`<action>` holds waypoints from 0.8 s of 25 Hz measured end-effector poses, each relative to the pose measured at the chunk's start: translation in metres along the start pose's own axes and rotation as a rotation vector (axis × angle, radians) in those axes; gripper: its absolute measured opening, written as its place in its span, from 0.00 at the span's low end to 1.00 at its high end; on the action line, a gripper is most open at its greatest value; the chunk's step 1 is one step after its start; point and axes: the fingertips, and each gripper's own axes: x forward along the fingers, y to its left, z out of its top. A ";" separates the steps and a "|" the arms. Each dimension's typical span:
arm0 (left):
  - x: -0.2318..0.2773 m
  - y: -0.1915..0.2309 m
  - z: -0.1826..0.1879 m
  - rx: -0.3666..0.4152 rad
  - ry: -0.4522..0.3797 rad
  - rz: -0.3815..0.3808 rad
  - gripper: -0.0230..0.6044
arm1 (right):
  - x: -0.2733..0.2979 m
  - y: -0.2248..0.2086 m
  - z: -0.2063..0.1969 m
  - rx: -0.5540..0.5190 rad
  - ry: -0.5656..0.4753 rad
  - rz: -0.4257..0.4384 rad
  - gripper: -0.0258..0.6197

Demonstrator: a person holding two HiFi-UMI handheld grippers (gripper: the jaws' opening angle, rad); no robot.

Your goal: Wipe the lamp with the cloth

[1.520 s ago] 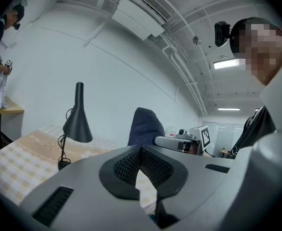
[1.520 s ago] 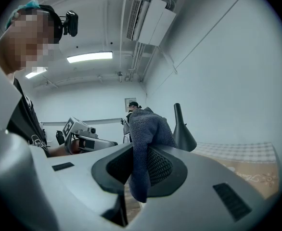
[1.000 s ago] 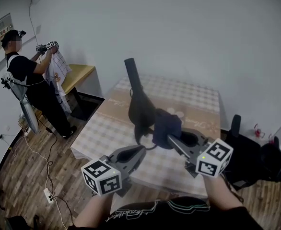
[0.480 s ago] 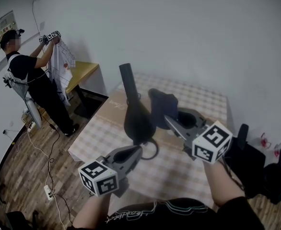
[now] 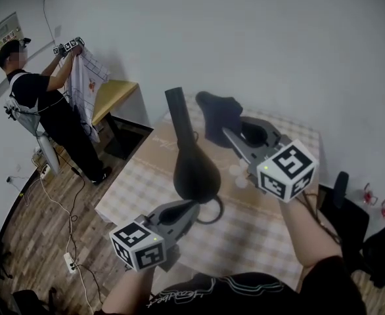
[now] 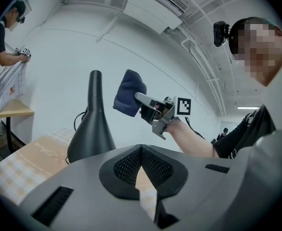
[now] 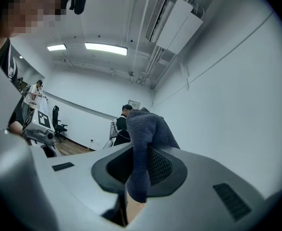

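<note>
The right gripper [image 5: 226, 132] was clenched on a dark blue cloth [image 5: 217, 115], held up just to the right of the black lamp [image 5: 194, 166] — apart from its neck. The left gripper [image 5: 192, 207], jaws closed on nothing, pointed at the lamp's base just ahead — above the checked table [image 5: 140, 176].

The lamp [image 5: 194, 166] stands on the surface [image 5: 140, 176], toward its near side. The left gripper [image 5: 191, 207] sits just near of the lamp's base, jaws together with nothing between them. The right gripper [image 5: 226, 133] hovers right of the lamp's neck, its jaws pinching the cloth [image 5: 217, 115], which sits just beside the neck without touching it. A person [image 5: 45, 113] stands far left, and a chair [image 5: 340, 205] stands right of the surface.
</note>
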 end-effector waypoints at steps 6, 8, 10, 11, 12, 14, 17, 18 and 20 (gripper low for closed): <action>0.004 0.020 0.014 0.013 0.007 -0.026 0.03 | 0.039 -0.016 0.003 -0.061 0.002 -0.039 0.13; 0.005 0.028 0.018 0.018 0.012 -0.032 0.03 | 0.052 -0.024 0.002 -0.090 0.004 -0.066 0.13; 0.005 0.036 0.020 0.023 0.020 -0.034 0.03 | 0.064 -0.033 0.000 -0.102 0.010 -0.097 0.13; 0.006 0.040 0.020 0.022 0.023 -0.035 0.03 | 0.068 -0.036 -0.002 -0.096 0.014 -0.110 0.13; 0.006 0.044 0.020 0.020 0.026 -0.034 0.03 | 0.072 -0.040 -0.004 -0.087 0.016 -0.120 0.13; 0.007 0.051 0.022 0.016 0.028 -0.035 0.03 | 0.079 -0.046 -0.006 -0.065 0.013 -0.129 0.13; 0.009 0.058 0.023 0.019 0.031 -0.042 0.03 | 0.086 -0.054 -0.007 -0.029 0.005 -0.134 0.13; 0.010 0.059 0.023 0.020 0.032 -0.043 0.03 | 0.088 -0.057 -0.007 -0.017 0.001 -0.135 0.13; 0.011 0.063 0.023 0.020 0.034 -0.046 0.03 | 0.091 -0.060 -0.007 0.010 -0.010 -0.136 0.13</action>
